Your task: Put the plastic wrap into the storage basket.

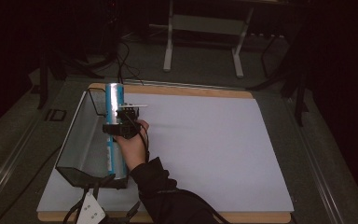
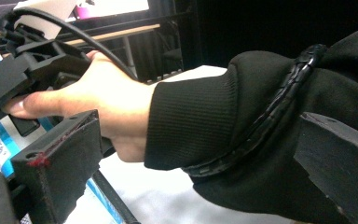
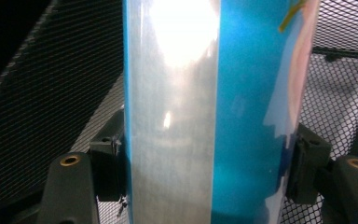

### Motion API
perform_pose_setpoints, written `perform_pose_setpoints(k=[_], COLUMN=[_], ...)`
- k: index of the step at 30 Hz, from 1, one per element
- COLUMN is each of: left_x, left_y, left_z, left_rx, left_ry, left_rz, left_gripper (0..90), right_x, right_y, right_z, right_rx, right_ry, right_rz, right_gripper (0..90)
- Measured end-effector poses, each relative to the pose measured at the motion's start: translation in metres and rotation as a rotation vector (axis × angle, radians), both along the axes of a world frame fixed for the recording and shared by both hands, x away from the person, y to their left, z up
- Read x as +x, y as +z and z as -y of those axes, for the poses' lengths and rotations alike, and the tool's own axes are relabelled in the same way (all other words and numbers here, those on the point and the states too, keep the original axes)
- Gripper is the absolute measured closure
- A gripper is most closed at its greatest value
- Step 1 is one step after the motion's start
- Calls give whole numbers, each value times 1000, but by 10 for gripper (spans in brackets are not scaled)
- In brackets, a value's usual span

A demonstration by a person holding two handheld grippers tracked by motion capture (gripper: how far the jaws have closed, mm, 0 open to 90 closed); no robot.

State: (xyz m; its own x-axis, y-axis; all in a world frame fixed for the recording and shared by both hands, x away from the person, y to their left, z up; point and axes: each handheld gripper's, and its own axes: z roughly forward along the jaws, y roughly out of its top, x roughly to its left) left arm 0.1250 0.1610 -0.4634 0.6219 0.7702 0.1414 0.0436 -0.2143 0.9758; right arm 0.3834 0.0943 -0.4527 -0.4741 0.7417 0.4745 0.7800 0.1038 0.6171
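Note:
A long blue and silver tube (image 1: 114, 98) lies lengthwise along the right side of a black mesh basket (image 1: 74, 135) at the table's left. My right gripper (image 1: 117, 126) is shut across the tube's middle, held by a hand in a black sleeve. In the right gripper view the tube (image 3: 205, 93) stands between both pads, with my right gripper (image 3: 205, 165) tight on it and basket mesh (image 3: 42, 93) behind. My left gripper (image 1: 91, 210) sits low at the table's near edge. In its own view my left gripper (image 2: 196, 154) is open, facing the hand (image 2: 98, 98) and sleeve; the tube (image 2: 0, 149) shows at far left.
A white board (image 1: 205, 140) covers the wooden tabletop right of the basket. Cables trail on the dark floor behind, where a white frame's legs (image 1: 168, 46) stand. The surroundings are dark.

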Motion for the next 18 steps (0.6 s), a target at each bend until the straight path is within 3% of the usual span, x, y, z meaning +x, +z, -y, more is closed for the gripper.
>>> perform_pose_setpoints(k=[5, 18], left_x=[-1, -1], left_y=[0, 0], left_z=[0, -1], left_rx=[-1, -7], left_ry=[-1, -5], left_rz=[2, -1], left_gripper=[18, 18], right_x=[5, 11], right_y=[-9, -21], right_z=[-3, -11], right_rx=[-28, -83], right_ry=[-50, -81], right_rz=[-7, -31], right_gripper=[304, 296])
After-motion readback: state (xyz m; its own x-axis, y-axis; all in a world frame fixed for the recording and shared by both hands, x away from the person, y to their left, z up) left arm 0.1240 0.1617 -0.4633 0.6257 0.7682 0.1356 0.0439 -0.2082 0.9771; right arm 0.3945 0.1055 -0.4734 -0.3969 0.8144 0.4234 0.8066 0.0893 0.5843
